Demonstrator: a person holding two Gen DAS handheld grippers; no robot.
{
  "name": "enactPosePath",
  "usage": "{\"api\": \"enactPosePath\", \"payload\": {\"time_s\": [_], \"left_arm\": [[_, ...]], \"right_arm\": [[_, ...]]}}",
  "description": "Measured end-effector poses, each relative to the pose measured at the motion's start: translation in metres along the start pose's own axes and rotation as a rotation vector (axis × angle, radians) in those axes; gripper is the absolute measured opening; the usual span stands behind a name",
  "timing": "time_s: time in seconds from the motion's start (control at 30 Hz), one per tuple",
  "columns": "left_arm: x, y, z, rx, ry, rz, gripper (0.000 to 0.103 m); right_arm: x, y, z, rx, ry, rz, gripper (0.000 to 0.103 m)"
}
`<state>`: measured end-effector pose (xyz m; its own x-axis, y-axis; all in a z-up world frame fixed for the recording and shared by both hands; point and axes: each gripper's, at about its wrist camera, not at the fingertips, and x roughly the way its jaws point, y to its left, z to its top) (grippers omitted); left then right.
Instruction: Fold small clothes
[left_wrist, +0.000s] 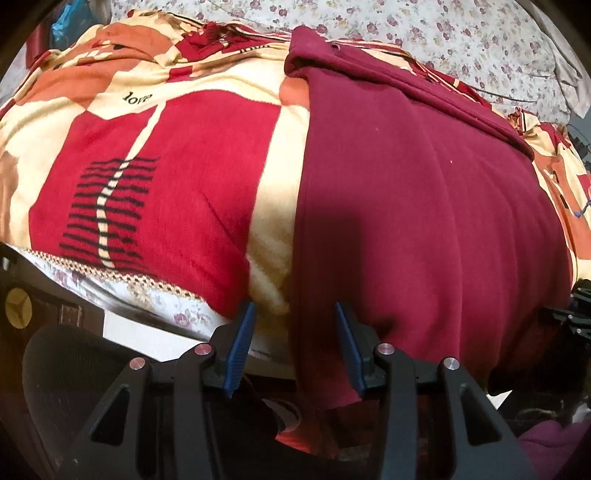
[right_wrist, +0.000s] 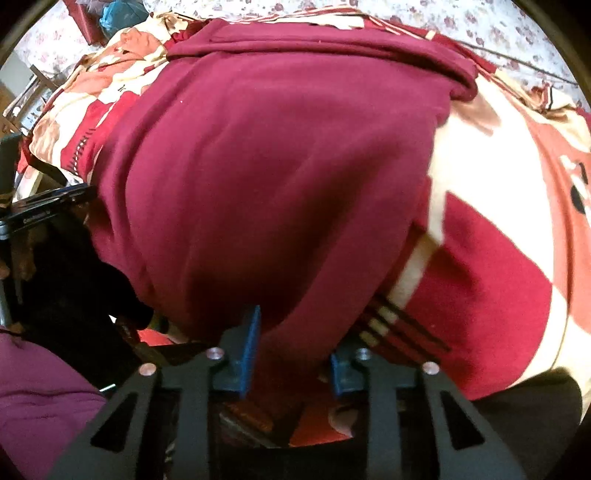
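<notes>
Two tools over maroon garment (left_wrist: 424, 206) on patterned blanket (left_wrist: 177, 177), left tool (left_wrist: 295, 332) parted, right tool (right_wrist: 291, 343) parted around cloth edge.

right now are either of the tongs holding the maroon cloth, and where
Neither clearly. The maroon garment hangs between both open tongs, left and right, at its near edge's two corners.

Dark maroon fleece garment (right_wrist: 280, 166) spread flat across patterned red, cream and orange blanket (right_wrist: 498, 258), far edge folded into thick band, near hem hanging over bed edge. Right gripper (right_wrist: 291, 343), black frame with blue ribbed pads (right_wrist: 248, 350), points steeply down at near hem; jaws stand apart, maroon cloth between them, pads not visibly pressing. Floral white sheet (right_wrist: 480, 22) beyond blanket. Other black gripper (right_wrist: 48, 206) at left edge, beside garment's left side. Purple fabric (right_wrist: 40, 398) at lower left. Picture motion-blurred.
</notes>
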<state>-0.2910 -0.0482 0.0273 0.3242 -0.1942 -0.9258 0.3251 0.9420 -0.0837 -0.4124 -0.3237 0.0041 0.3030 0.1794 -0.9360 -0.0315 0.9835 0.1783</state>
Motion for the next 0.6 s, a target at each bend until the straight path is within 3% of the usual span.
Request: {"api": "enactPosePath", "payload": {"time_s": [0.27,0.6], "left_arm": [[0.001,0.002,-0.012,-0.003,0.054,-0.021,0.023],[0.02,-0.008,-0.009,0.028,0.154,-0.073,0.023]], "right_arm": [[0.0,-0.004,-0.001,-0.02,-0.006,-0.003,0.025],[0.014,-0.013,-0.008,0.056,0.029,0.128,0.03]]}}
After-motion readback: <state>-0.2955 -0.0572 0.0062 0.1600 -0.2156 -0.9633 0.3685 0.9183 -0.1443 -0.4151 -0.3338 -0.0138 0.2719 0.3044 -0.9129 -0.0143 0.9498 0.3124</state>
